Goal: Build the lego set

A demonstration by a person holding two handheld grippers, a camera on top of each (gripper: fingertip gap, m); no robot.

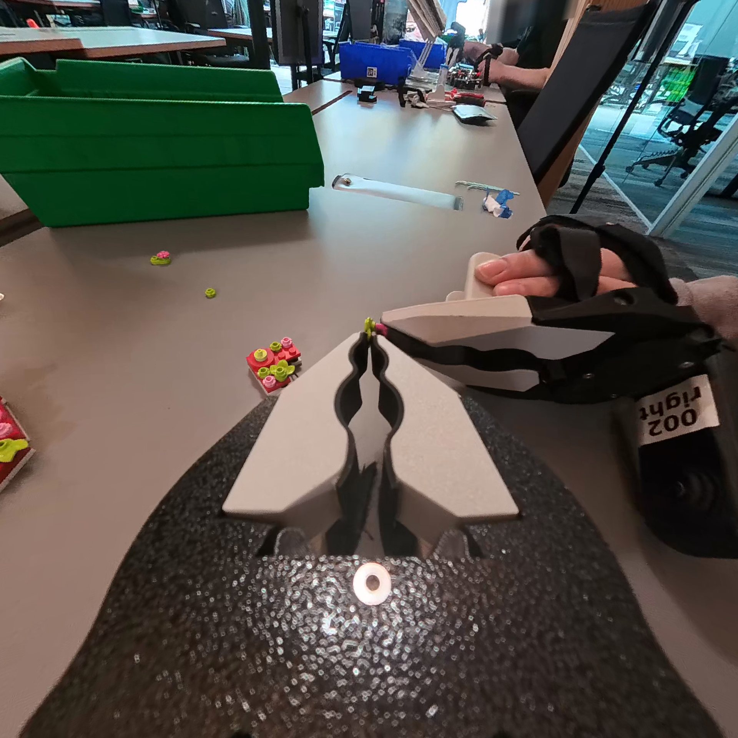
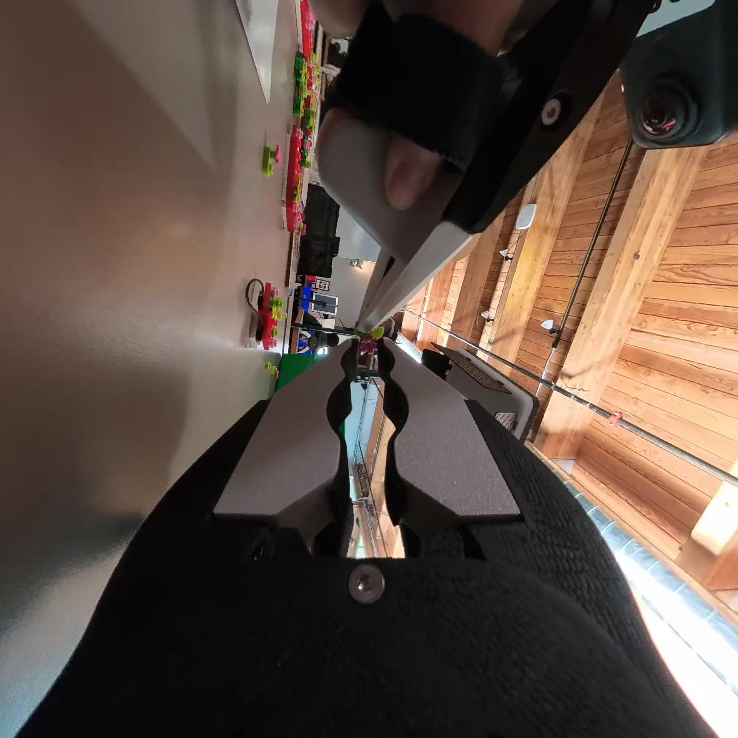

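Mid-frame, above the grey table (image 1: 379,247): left gripper (image 1: 369,340) pinched nearly closed on a lime leaf piece (image 1: 369,324); right gripper (image 2: 368,346) clamped on a pink flower stud (image 2: 368,346). Tips almost touching, flower just right of leaf, axes crossing.

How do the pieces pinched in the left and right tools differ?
The left tool pinches a lime green piece, thin and leaf-like; the right tool pinches a pink piece, rounder and flower-shaped. In the left wrist view the lime green piece sticks up above its fingertips, while the pink piece pokes out sideways. Both are tiny, held above the table, and appear to touch.
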